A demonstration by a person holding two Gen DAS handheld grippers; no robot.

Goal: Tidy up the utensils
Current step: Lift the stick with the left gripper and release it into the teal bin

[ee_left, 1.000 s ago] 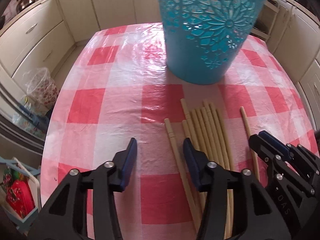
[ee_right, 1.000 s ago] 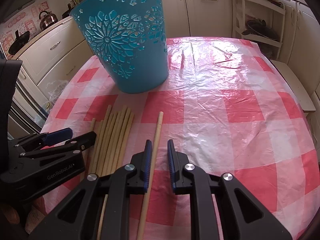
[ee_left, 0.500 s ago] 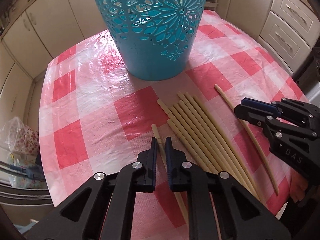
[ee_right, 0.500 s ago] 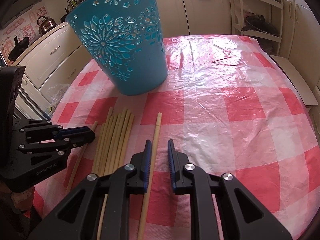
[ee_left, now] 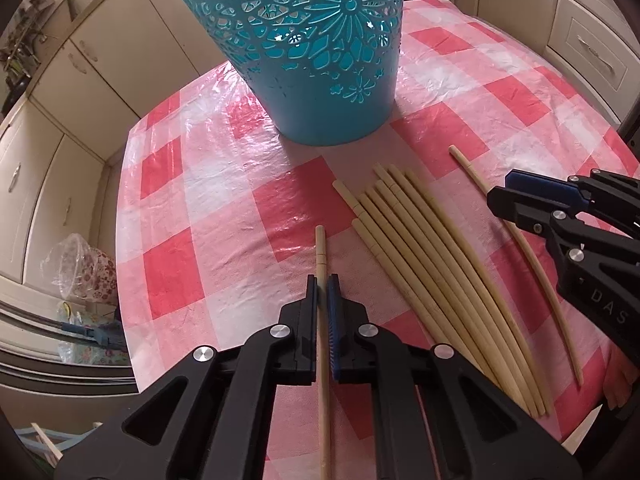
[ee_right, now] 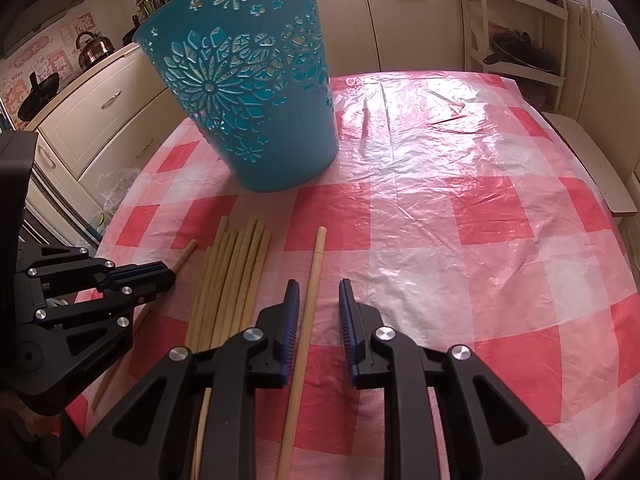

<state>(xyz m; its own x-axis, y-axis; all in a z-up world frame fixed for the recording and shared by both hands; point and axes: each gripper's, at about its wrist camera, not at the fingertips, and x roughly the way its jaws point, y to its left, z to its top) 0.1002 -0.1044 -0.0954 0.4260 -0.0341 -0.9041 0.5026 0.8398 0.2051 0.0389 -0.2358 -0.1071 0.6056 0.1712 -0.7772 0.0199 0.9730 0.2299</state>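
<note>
- Chopsticks, left wrist view: one chopstick [ee_left: 321, 264] sits pinched between the blue pads of my left gripper [ee_left: 322, 292], its tip pointing toward the blue basket [ee_left: 320, 92], which stands on the red-and-white checked tablecloth [ee_left: 192, 240].
- Same view: to the right lies a bundle of chopsticks [ee_left: 424, 264], side by side and touching; I count about seven, though the far ends blur together. Well apart from them lies a single chopstick [ee_left: 532, 256], partly hidden under my right gripper [ee_left: 505, 196], which is seen side-on, so its gap cannot be told from here.
- Only this view shows the clear plastic bag [ee_left: 76, 268] on the floor beside the cabinets [ee_left: 100, 92].
- Right wrist view: my right gripper [ee_right: 318, 308] has its fingers parted moderately, holding nothing. The single chopstick [ee_right: 310, 300] lies on the cloth between them, nearer the left pad [ee_right: 291, 312]; whether it touches I cannot tell.
- Same view: the bundle [ee_right: 236, 272] lies left of it, and my left gripper [ee_right: 160, 276] is clamped on its chopstick [ee_right: 185, 254].
- Only this view shows the basket's open rim [ee_right: 224, 4], a kettle [ee_right: 94, 50] on the counter and a white shelf rack [ee_right: 520, 36].
- In all: ten chopsticks or so, one basket, two grippers.
</note>
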